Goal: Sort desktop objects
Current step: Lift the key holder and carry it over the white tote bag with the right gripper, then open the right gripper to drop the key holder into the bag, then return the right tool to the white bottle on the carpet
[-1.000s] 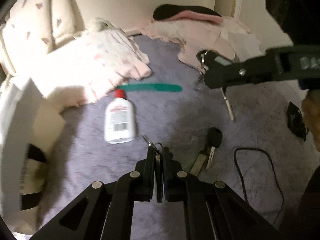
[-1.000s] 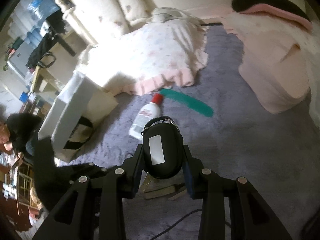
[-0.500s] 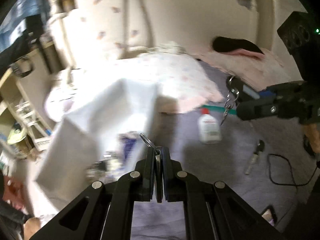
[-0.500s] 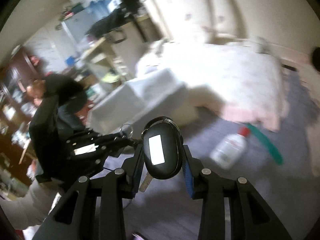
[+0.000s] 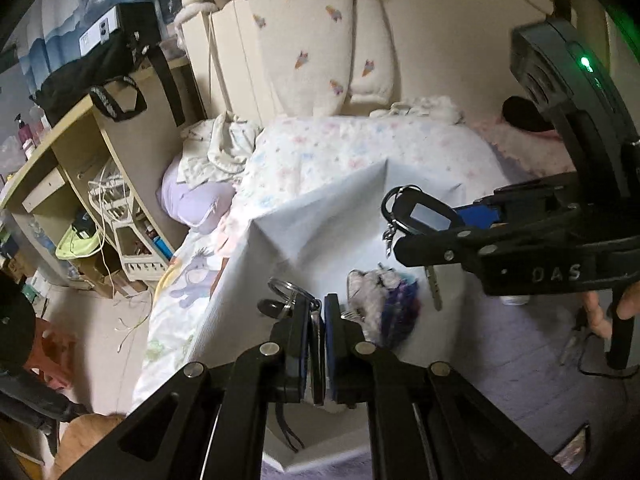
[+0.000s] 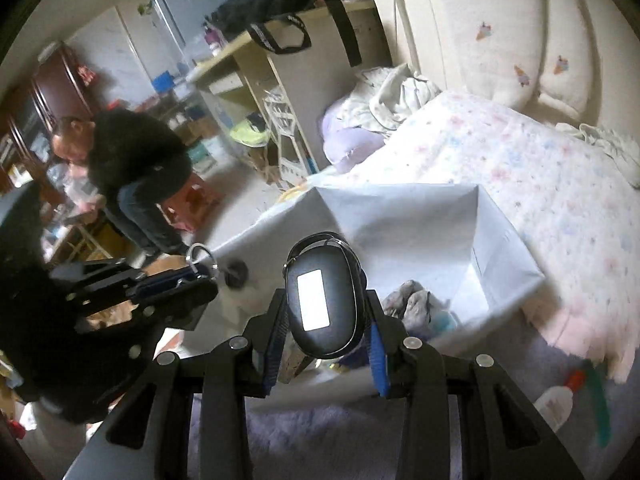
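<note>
My left gripper hovers over the near wall of an open white box. A thin dark key with a metal ring sits between its pads, and the jaws are opening slightly. My right gripper is shut on a black car key fob and hangs above the box. In the left wrist view that right gripper comes in from the right, with a metal key dangling under the fob. The left gripper shows at the left of the right wrist view.
A grey and purple bundle lies inside the box. A white bottle with a red cap and a green strip lie on the purple blanket. A floral quilt lies behind the box. Shelves and a crouching person are to the left.
Both grippers have swung left, away from the purple blanket with the bottle and loose keys, to above the white box. Each still carries its key item.
</note>
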`<act>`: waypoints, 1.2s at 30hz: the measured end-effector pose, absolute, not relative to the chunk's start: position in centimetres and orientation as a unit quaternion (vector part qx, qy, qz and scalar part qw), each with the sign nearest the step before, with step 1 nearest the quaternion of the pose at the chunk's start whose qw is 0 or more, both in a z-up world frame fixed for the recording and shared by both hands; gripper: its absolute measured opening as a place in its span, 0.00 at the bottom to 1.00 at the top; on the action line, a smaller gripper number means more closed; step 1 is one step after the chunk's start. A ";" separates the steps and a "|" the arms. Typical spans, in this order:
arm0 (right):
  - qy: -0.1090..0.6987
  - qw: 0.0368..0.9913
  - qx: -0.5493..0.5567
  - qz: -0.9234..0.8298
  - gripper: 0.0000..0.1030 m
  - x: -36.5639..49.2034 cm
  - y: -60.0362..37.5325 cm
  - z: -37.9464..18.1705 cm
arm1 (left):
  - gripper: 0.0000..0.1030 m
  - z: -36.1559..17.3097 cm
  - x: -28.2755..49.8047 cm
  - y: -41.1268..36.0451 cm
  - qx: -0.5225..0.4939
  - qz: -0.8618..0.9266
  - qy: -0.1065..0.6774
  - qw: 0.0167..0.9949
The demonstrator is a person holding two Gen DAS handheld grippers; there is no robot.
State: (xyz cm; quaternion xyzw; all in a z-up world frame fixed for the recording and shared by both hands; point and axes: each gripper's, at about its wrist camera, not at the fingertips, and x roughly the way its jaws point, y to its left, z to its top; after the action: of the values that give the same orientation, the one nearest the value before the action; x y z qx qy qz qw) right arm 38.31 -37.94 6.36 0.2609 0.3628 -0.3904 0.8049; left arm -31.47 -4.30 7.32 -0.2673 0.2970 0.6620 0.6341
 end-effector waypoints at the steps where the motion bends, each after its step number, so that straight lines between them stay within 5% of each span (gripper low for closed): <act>1: 0.373 0.799 0.259 -0.395 0.38 38.7 -38.3 5.8 | 0.22 6.7 -31.9 -4.0 -0.276 0.665 0.292 0.630; 4: 0.414 0.768 0.254 -0.419 0.53 39.5 -39.0 3.8 | 0.63 5.9 -32.3 -4.4 -0.286 0.672 0.277 0.624; 5: 0.418 0.764 0.251 -0.422 0.55 39.3 -38.9 3.5 | 0.66 5.9 -32.2 -4.7 -0.279 0.674 0.270 0.629; 15: 0.391 0.757 0.284 -0.439 0.57 32.0 -35.9 6.1 | 0.67 6.4 -27.0 -4.9 -0.241 0.649 0.296 0.658; 22: 0.373 0.715 0.300 -0.510 0.66 20.5 -29.9 8.3 | 0.67 6.0 -20.2 -5.8 -0.242 0.609 0.302 0.693; 36: 0.324 0.581 0.475 -0.576 0.71 3.7 -23.5 2.7 | 0.67 2.0 -2.3 -6.0 -0.226 0.458 0.371 0.776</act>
State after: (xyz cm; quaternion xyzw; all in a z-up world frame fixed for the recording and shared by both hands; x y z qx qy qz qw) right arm 3.72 -23.46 2.74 0.4749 0.3236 -0.5765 0.5809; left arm -2.28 -5.95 1.95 -0.2258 0.3708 0.4579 0.7758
